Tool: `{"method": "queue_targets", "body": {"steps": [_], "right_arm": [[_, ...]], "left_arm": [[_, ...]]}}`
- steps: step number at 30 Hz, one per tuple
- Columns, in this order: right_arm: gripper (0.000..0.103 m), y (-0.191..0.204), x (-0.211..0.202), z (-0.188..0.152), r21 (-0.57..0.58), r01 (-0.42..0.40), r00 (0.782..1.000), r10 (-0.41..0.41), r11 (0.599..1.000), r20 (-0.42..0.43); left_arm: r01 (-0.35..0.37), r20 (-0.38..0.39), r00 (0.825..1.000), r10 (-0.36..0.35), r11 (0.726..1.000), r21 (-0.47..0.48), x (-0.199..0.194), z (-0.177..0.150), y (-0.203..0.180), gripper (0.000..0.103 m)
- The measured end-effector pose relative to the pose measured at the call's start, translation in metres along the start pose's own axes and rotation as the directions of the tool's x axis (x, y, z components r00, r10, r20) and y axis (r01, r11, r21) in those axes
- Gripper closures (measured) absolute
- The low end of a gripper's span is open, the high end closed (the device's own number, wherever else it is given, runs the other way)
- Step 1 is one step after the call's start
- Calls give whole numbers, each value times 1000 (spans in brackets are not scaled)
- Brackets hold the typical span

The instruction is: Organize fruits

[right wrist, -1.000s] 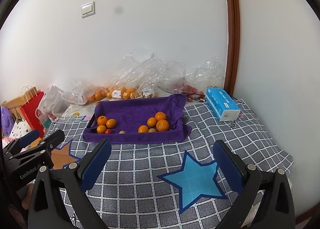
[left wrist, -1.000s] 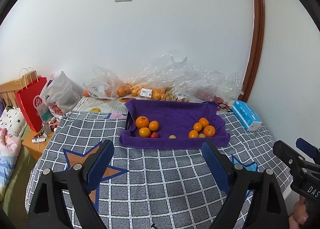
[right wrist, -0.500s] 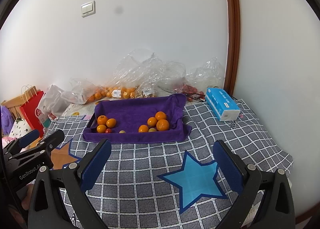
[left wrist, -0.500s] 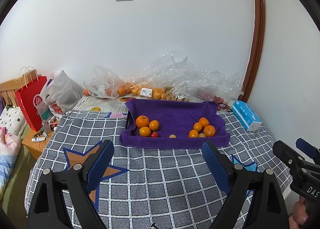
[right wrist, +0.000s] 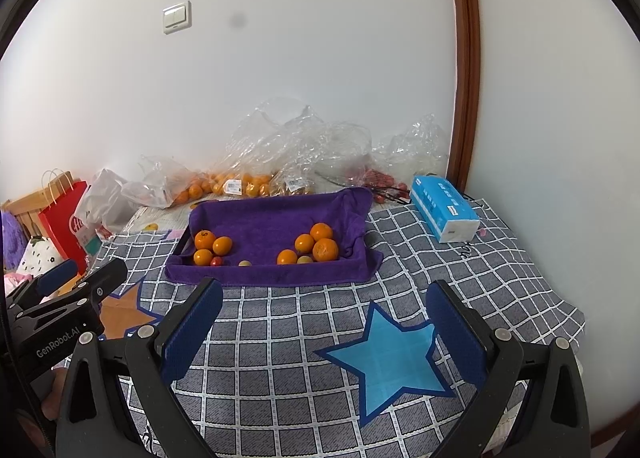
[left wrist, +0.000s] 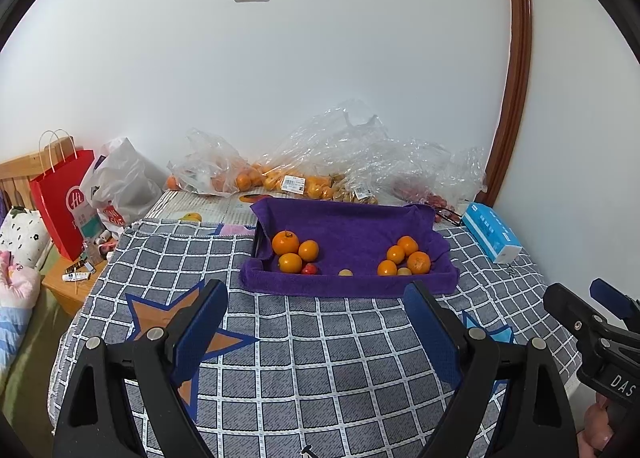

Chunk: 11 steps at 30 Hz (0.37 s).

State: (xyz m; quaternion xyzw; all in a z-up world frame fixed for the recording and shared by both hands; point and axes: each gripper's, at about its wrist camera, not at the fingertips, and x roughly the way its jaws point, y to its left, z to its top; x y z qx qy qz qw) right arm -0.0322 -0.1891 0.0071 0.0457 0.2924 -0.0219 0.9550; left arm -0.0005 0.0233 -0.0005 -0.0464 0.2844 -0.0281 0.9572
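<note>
Both grippers hang with jaws wide apart and empty over a checked bedcover [left wrist: 320, 370]. The left gripper [left wrist: 316, 332] and right gripper [right wrist: 324, 330] sit low in frame; the purple-lined tray [left wrist: 348, 284] lies beyond them at centre, untouched, its long side running left to right. Oranges [left wrist: 285, 242] cluster at its left end, more oranges [right wrist: 325, 249] at its right.

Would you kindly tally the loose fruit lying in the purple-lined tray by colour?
Orange fruits: 7, three in the left cluster and four in the right cluster
Small red fruit: 1
Small pale yellow fruits: 2, one near the middle and one in the right cluster
Total in the purple-lined tray: 10
</note>
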Motion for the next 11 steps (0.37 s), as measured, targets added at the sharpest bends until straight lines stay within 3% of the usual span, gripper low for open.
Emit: {"method": "queue_targets", "body": {"steps": [11], "right_arm": [[3,3,0,0,-3,4,1000,-4,1000,0]], "left_arm": [[0,2,1000,0,1000,-10,-1,-1,1,13]]}}
